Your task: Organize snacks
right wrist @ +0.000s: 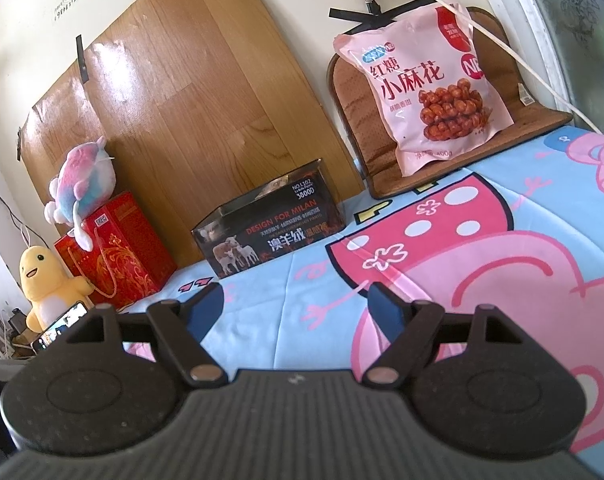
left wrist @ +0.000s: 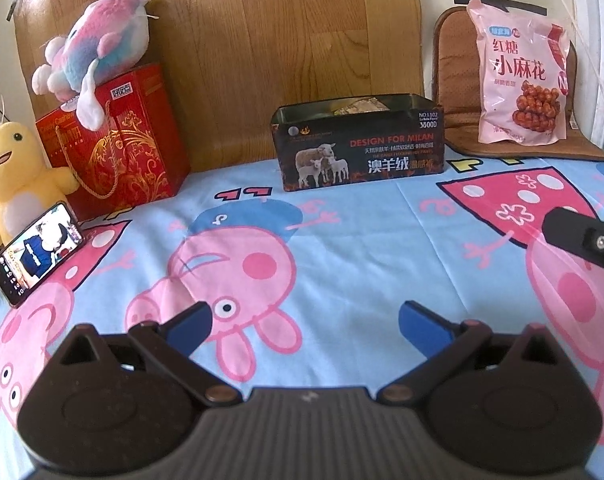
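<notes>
A black open tin box (left wrist: 358,148) with sheep on its side stands at the back of the bed, with some wrapped snacks showing inside. It also shows in the right wrist view (right wrist: 270,228). A pink snack bag (left wrist: 522,76) leans upright on a brown cushion at the back right, and shows in the right wrist view (right wrist: 426,92). My left gripper (left wrist: 304,322) is open and empty over the cartoon sheet, well in front of the box. My right gripper (right wrist: 296,304) is open and empty; part of it (left wrist: 582,240) shows at the right edge of the left wrist view.
A red gift bag (left wrist: 118,148) with a pink-blue plush (left wrist: 94,48) on top stands at the back left. A yellow plush (left wrist: 14,176) and a propped phone (left wrist: 38,252) are at the far left. A wooden board (left wrist: 282,40) lines the wall. A brown cushion (left wrist: 458,80) sits under the pink bag.
</notes>
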A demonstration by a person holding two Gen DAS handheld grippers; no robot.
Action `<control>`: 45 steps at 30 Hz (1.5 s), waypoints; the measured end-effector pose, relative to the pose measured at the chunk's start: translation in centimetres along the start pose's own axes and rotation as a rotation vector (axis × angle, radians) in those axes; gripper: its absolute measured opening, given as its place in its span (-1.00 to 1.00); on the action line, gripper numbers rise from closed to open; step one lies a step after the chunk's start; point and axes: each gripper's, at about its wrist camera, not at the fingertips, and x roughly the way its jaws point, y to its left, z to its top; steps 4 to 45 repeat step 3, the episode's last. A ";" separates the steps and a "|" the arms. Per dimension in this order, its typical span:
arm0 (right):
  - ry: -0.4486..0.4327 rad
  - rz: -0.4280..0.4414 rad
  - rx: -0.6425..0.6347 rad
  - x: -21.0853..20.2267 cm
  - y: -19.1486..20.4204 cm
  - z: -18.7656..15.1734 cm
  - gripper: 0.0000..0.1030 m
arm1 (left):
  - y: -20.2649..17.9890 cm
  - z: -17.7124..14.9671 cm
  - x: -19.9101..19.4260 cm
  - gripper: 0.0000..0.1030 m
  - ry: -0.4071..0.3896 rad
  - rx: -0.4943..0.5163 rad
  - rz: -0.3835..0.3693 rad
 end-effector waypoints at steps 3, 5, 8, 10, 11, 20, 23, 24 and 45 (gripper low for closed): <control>-0.003 -0.002 -0.006 0.0 0.1 -0.1 0.58 | 0.0 0.0 0.2 1.00 0.010 0.000 -0.010; -0.003 -0.002 -0.006 0.0 0.1 -0.1 0.58 | 0.0 0.0 0.2 1.00 0.010 0.000 -0.010; -0.003 -0.002 -0.006 0.0 0.1 -0.1 0.58 | 0.0 0.0 0.2 1.00 0.010 0.000 -0.010; -0.003 -0.002 -0.006 0.0 0.1 -0.1 0.58 | 0.0 0.0 0.2 1.00 0.010 0.000 -0.010; -0.003 -0.002 -0.006 0.0 0.1 -0.1 0.58 | 0.0 0.0 0.2 1.00 0.010 0.000 -0.010; -0.003 -0.002 -0.006 0.0 0.1 -0.1 0.58 | 0.0 0.0 0.2 1.00 0.010 0.000 -0.010; -0.003 -0.002 -0.006 0.0 0.1 -0.1 0.58 | 0.0 0.0 0.2 1.00 0.010 0.000 -0.010; -0.003 -0.002 -0.006 0.0 0.1 -0.1 0.58 | 0.0 0.0 0.2 1.00 0.010 0.000 -0.010; -0.003 -0.002 -0.006 0.0 0.1 -0.1 0.58 | 0.0 0.0 0.2 1.00 0.010 0.000 -0.010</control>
